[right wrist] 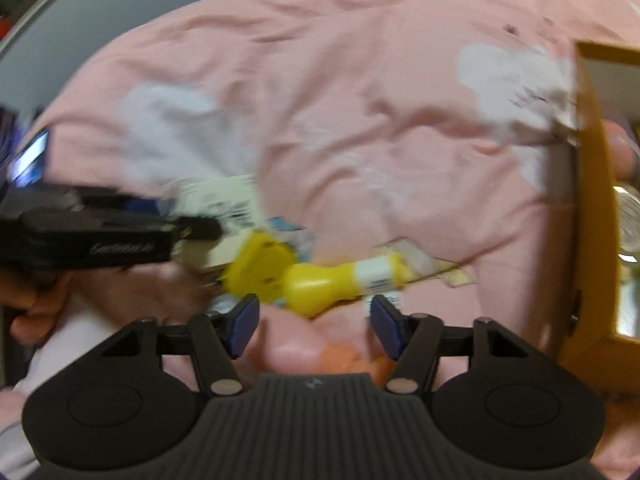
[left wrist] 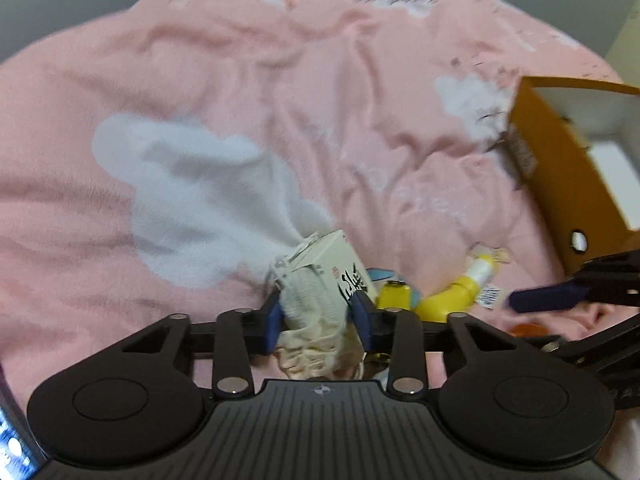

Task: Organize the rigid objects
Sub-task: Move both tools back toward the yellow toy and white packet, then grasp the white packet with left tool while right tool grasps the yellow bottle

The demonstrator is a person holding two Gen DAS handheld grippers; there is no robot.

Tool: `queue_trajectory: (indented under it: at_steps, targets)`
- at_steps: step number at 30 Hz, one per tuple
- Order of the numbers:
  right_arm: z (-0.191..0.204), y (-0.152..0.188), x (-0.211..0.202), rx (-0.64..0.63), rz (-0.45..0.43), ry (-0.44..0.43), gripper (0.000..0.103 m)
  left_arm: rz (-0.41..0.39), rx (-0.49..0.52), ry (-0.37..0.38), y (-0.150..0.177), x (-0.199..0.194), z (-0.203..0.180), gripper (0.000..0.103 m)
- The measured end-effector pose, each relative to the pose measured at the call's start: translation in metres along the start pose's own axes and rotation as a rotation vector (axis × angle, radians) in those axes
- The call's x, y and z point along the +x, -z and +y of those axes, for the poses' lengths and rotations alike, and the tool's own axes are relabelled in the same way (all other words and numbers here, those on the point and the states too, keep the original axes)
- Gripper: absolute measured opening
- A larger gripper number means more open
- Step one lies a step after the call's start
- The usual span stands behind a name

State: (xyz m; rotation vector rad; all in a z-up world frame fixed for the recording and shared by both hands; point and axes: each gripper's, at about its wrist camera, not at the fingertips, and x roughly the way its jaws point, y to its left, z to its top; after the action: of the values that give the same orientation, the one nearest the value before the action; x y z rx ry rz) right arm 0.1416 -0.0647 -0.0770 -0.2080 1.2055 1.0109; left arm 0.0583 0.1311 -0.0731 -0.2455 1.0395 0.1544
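Left tool (left wrist: 318,316): its blue pads pinch a cream carton (left wrist: 328,276) from both sides; the carton's crumpled, torn end sits between the pads and its printed body points away from the camera.
Right tool (right wrist: 314,322): spread wide, nothing between the blue pads; it hovers just short of the yellow bottle (right wrist: 316,276).
Cream carton: lifted slightly off the pink blanket (left wrist: 240,100), just left of the yellow bottle; black lettering shows on one face.
Yellow bottle: lies on its side on the blanket, wide cap toward the carton, narrow labelled neck toward the orange box (left wrist: 560,184).
Blue-and-white packet (left wrist: 386,274): partly hidden, wedged between carton and bottle.
Orange box: open, white inside, right of the bottle and well apart from it; in the right wrist view, something clear and round shows inside, too blurred to name.
Pink blanket: wrinkled, with white cloud patches, lying under everything.
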Motion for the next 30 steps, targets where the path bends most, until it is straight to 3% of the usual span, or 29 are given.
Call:
queue_trajectory:
  at_steps: [3,8,14,17,20,25,29,30]
  targets:
    - [0.01,-0.001,-0.003,-0.049,0.028,-0.052,0.044,-0.056,0.051,0.076,0.003,-0.014,-0.008,0.032]
    - [0.002,-0.003,0.0,0.004,0.036,0.034,0.044,-0.061,0.008,0.079,-0.003,-0.004,-0.011,0.035]
    - [-0.016,-0.012,0.005,0.112,0.02,0.066,0.044,-0.035,-0.002,0.1,-0.008,0.013,-0.016,0.05]
    - [-0.025,-0.016,0.012,0.169,0.025,0.052,0.044,-0.036,0.002,0.067,-0.008,0.015,-0.017,0.061]
    - [-0.036,-0.019,0.024,0.243,0.053,0.03,0.044,-0.041,-0.01,0.043,-0.006,0.008,-0.013,0.059]
    - [-0.05,-0.023,0.033,0.333,0.042,-0.016,0.04,-0.037,-0.1,0.091,-0.005,-0.001,0.002,0.039]
    - [-0.05,-0.031,0.045,0.346,0.041,-0.045,0.029,-0.034,-0.194,0.149,-0.003,0.001,0.014,0.04]
    - [-0.048,-0.033,0.048,0.336,0.041,-0.05,0.027,-0.033,-0.195,0.155,-0.004,0.002,0.014,0.044]
